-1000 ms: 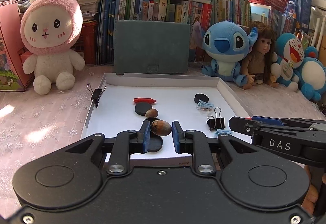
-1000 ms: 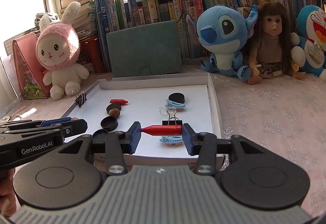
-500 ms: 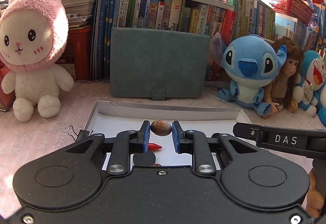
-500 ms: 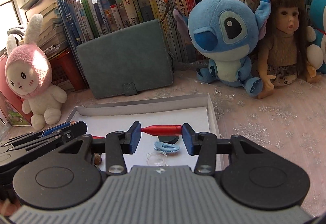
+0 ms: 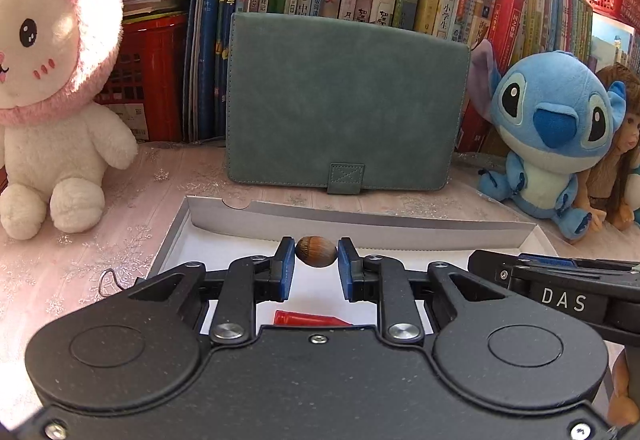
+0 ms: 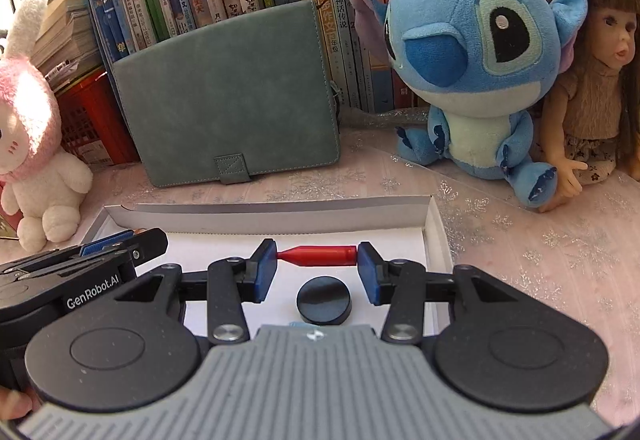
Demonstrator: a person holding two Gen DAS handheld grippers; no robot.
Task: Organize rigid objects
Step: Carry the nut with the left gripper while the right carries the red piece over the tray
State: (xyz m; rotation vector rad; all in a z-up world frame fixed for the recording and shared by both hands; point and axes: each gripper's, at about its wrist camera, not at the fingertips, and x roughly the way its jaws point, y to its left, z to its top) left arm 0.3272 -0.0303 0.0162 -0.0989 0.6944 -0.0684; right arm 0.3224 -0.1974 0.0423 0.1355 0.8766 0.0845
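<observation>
Over the white tray (image 5: pixel 400 228), near its far wall, the left gripper (image 5: pixel 316 258) pinches a brown nut (image 5: pixel 316 251) while the right gripper (image 6: pixel 317 260) clamps a red cone-tipped piece (image 6: pixel 318 255) end to end above 1 black disc (image 6: pixel 324 300).

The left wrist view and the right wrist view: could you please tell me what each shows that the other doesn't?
Only the left wrist view shows the left gripper shut on a hazelnut, with a second red piece lying on the tray floor. Only the right wrist view shows the right gripper shut on a red cone-tipped piece above a black disc. Both show the white tray, green case and blue plush.
</observation>
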